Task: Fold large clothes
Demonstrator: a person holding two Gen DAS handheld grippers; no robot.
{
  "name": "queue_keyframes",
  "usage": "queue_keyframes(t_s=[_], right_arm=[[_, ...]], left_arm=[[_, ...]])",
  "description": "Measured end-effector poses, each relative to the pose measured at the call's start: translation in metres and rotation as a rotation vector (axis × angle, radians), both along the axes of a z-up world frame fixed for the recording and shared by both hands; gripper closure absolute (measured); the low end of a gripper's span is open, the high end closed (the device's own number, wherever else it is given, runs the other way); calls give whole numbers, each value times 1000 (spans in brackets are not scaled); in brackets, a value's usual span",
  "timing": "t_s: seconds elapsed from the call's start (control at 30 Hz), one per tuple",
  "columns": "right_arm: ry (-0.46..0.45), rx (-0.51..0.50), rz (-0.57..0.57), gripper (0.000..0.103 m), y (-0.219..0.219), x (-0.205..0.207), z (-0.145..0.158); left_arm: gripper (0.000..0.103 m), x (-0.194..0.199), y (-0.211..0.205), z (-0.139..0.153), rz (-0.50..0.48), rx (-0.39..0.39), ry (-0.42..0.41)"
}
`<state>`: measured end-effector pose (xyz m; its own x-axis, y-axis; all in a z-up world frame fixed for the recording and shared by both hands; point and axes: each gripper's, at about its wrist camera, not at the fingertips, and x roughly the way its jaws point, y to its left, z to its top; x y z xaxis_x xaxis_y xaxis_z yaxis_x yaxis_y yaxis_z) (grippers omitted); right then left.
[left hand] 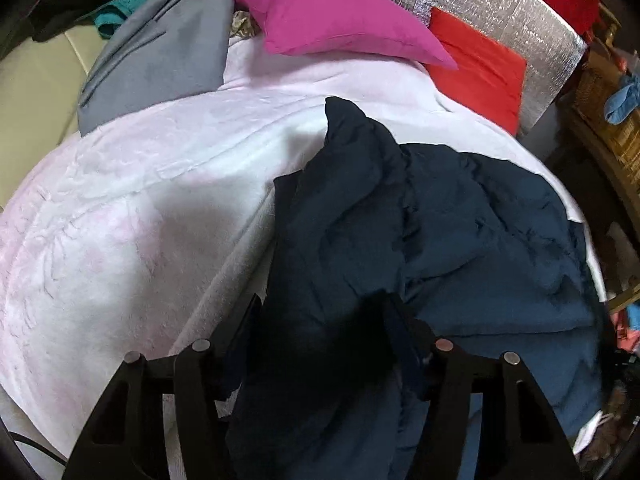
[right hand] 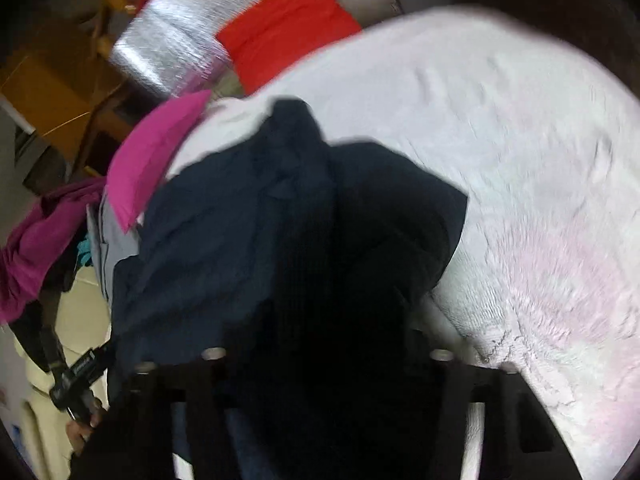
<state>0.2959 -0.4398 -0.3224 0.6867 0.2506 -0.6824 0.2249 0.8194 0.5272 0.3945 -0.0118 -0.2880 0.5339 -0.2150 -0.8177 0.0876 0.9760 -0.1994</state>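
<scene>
A dark navy padded jacket (left hand: 460, 220) lies crumpled on a bed covered by a white-pink fleece blanket (left hand: 140, 200). My left gripper (left hand: 322, 320) is at the jacket's near left edge. A thick fold of the jacket fills the space between its black fingers (left hand: 400, 328), and they are shut on it. In the blurred right wrist view the same jacket (right hand: 240, 220) bulges up over my right gripper (right hand: 324, 344). Its fingertips are buried in dark fabric bunched between the jaws, which grip it. The blanket (right hand: 520, 160) spreads to the right.
A magenta pillow (left hand: 328, 16) and a red pillow (left hand: 480, 64) lean on a silver foil headboard (left hand: 500, 0). A grey cloth (left hand: 160, 52) lies at the bed's far left. Wicker shelving (left hand: 600, 100) stands right of the bed. A hand (right hand: 80, 428) shows at lower left.
</scene>
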Motion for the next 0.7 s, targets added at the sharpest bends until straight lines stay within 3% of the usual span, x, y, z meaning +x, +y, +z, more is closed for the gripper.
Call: queue_keyframes(t_s=[0.07,0.17,0.33,0.5,0.7], right_arm=[[5,-53,-3,54,5,-2,0],[88,-28,-20,49,0,3,-19],[88,-132,-56,44,-1,-8,14],[-48,-179,-188,30,-19,-30,56],[-73,-115,-100,30,6,-7,56]], left_arm=[[39,-2,-5,1,1,34,-14],[39,-9,-12,9,9,110,-54],[39,-32,-16,27,10,222,-149],[38,-40,-17,38,12,275,-222],[38,-50,-21,48,-9,318,-267]])
